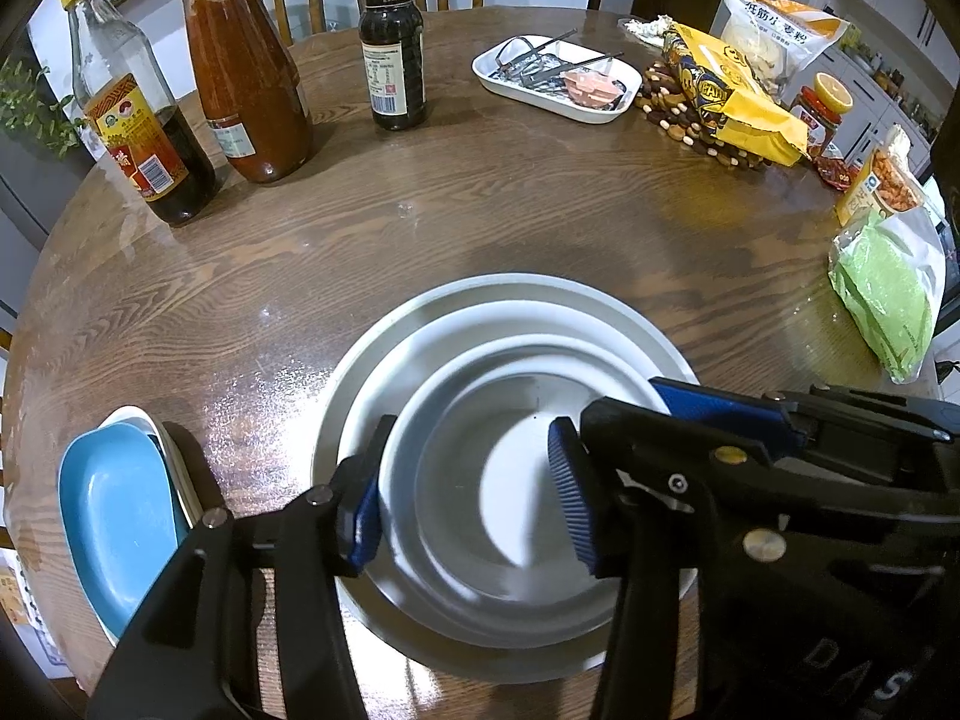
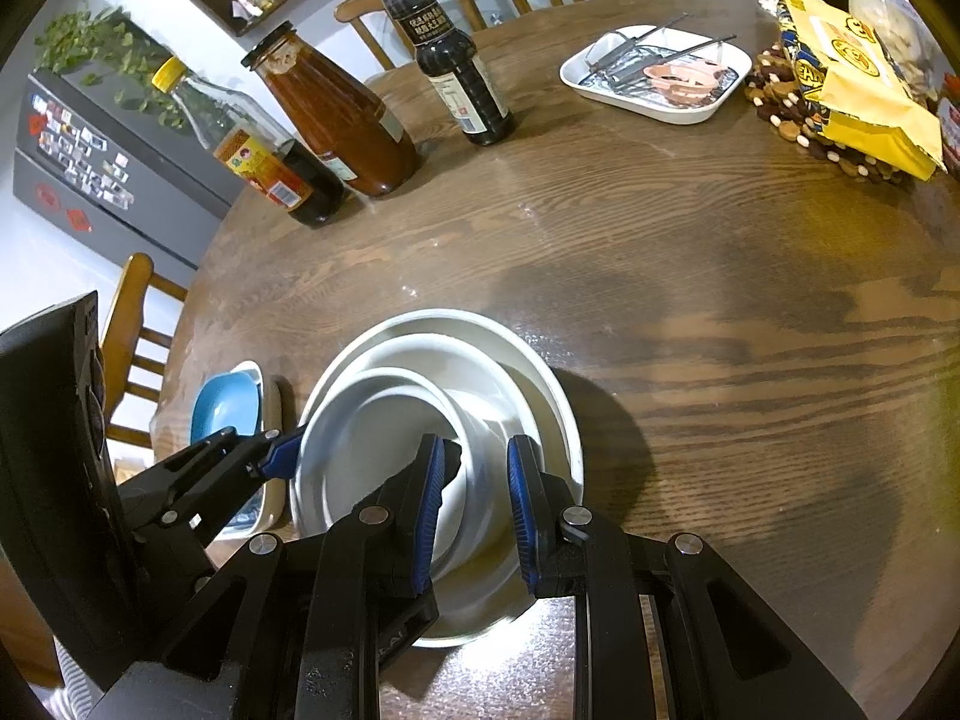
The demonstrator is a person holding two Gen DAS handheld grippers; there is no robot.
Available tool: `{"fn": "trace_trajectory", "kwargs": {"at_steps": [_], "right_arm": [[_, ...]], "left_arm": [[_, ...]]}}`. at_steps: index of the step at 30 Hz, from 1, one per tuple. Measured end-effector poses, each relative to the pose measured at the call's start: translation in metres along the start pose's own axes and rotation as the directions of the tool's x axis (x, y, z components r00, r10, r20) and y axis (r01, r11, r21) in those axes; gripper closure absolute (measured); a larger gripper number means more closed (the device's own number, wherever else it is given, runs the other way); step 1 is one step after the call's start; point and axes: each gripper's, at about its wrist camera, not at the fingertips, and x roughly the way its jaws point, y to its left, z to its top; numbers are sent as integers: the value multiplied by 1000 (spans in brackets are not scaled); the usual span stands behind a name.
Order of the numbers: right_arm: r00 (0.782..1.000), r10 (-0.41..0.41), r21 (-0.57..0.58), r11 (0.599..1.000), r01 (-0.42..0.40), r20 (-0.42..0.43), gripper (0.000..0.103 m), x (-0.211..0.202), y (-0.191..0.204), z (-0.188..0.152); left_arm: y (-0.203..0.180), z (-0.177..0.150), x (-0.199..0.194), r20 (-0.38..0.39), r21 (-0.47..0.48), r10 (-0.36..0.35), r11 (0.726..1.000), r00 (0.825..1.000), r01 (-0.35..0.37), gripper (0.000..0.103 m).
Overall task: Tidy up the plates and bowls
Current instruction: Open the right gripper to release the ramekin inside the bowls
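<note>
Your right gripper [image 2: 474,504] straddles the near rim of the white bowl [image 2: 384,420], jaws parted, not yet clamped. Your left gripper [image 1: 468,498] spans that bowl wide open. It sits nested in the stacked plates [image 1: 516,300], keeping everything compact on the table [image 1: 480,210].

Three nested white dishes [image 1: 510,480]; three bottles [image 1: 240,60]; one blue dish [image 1: 117,516]; one white tray [image 1: 558,81]; two grippers [image 2: 477,510].

Your left wrist camera looks down close over the stacked white dishes [image 1: 510,480]; your right shares them [image 2: 432,450], lower centre.
</note>
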Motion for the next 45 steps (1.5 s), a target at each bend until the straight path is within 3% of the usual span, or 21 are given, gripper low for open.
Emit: {"fn": "trace_trajectory", "kwargs": {"at_steps": [25,30,35,45], "right_arm": [[1000,5,16,1000,-5,15,78,-9,-3,-4],[1000,-2,10,1000,2,21,74,-11,-1,-4],[999,-15,12,1000,15,32,62,-13,0,-4],[999,-9,15,1000,8,42,61,-17,1,-4]], "left_arm": [[0,-1,-11,28,-1,11,1000,1000,-11,45],[0,-1,-15,38,-4,15,1000,999,-15,45],[2,-1,-17,48,-3,23,1000,999,-23,44],[6,-1,-21,60,-18,37,999,998,-36,33]]}}
